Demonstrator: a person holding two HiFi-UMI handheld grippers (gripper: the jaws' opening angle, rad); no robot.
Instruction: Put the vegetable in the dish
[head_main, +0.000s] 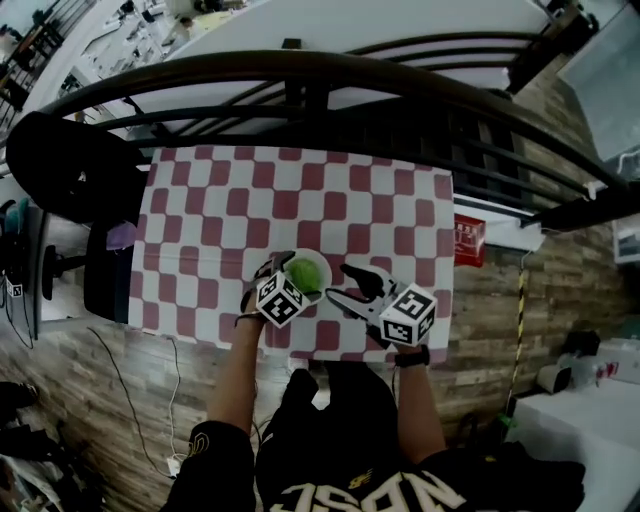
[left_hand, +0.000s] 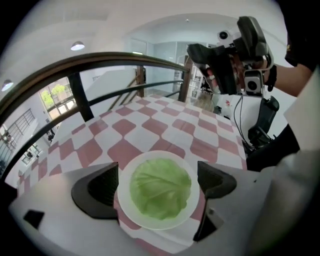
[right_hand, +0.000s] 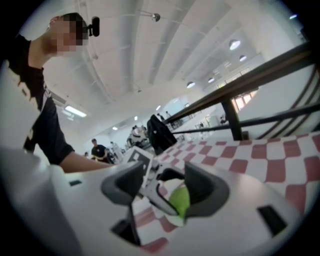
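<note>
A pale green, round leafy cabbage head (left_hand: 160, 187) already lies in the shallow white round dish (left_hand: 124, 199). The dish rests on the red-and-white checked tablecloth (head_main: 300, 200), at lower centre of the head view. The left gripper (head_main: 283, 268) hangs right over the dish. Its jaws are spread wide, one to each side of the rim, and they touch neither dish nor cabbage. The right gripper (right_hand: 160, 187) hovers just right of the dish in the head view. Its jaws are also apart with nothing between them, and only the dish and the other gripper show beyond them.

The placing looks finished. The cabbage looks fairly light for its bulk, with a firm core and soft, waxy outer leaves that could bruise, tear or slide under a hard pinch. If it had to be lifted again, the safest hold would be across its widest middle, with the jaws fully open and closed gently. A single leaf edge would not be a safe hold. The dish looks smooth and might skid on the cloth if nudged.
</note>
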